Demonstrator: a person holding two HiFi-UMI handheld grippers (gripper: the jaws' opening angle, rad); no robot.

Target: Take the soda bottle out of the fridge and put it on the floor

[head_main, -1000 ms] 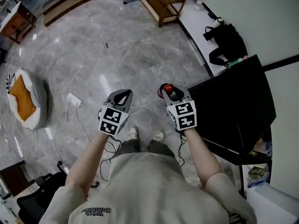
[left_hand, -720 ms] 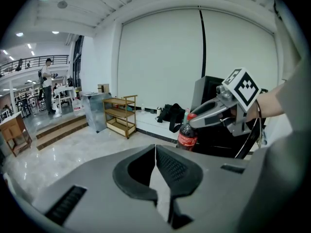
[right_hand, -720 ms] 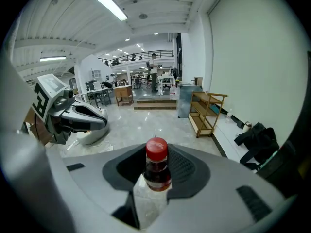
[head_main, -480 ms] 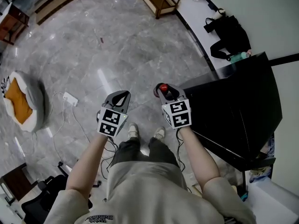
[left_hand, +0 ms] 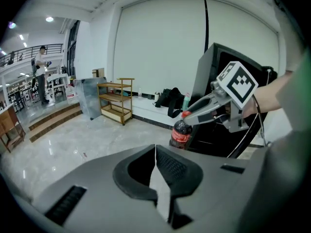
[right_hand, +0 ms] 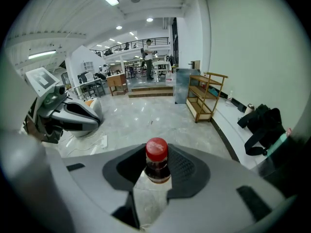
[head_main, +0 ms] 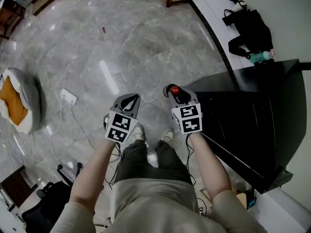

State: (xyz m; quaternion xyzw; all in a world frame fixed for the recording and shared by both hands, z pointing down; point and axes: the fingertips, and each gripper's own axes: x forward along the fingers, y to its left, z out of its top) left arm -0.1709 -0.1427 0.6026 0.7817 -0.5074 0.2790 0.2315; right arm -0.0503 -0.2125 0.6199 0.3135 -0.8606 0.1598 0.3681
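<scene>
A dark soda bottle (right_hand: 157, 166) with a red cap hangs upright by its neck, and my right gripper (right_hand: 156, 171) is shut on it. In the head view the red cap (head_main: 173, 90) shows at the tip of that right gripper (head_main: 176, 95), above the grey floor and just left of the black fridge (head_main: 252, 110). The left gripper view shows the bottle (left_hand: 180, 133) with its red label in front of the fridge (left_hand: 218, 106). My left gripper (head_main: 127, 102) is held beside the right one, shut with nothing in it (left_hand: 155, 166).
A white power strip (head_main: 68, 97) and its cable lie on the marble floor to the left. A round cushion (head_main: 17, 101) sits at the far left. A black bag (head_main: 250, 30) lies by the wall, and a wooden shelf (right_hand: 206, 96) stands beyond. The person's feet (head_main: 153, 135) are under the grippers.
The view has shifted, so the fridge and bag now sit further right and up. Both grippers keep their pose side by side, and the bottle stays in the right one.
</scene>
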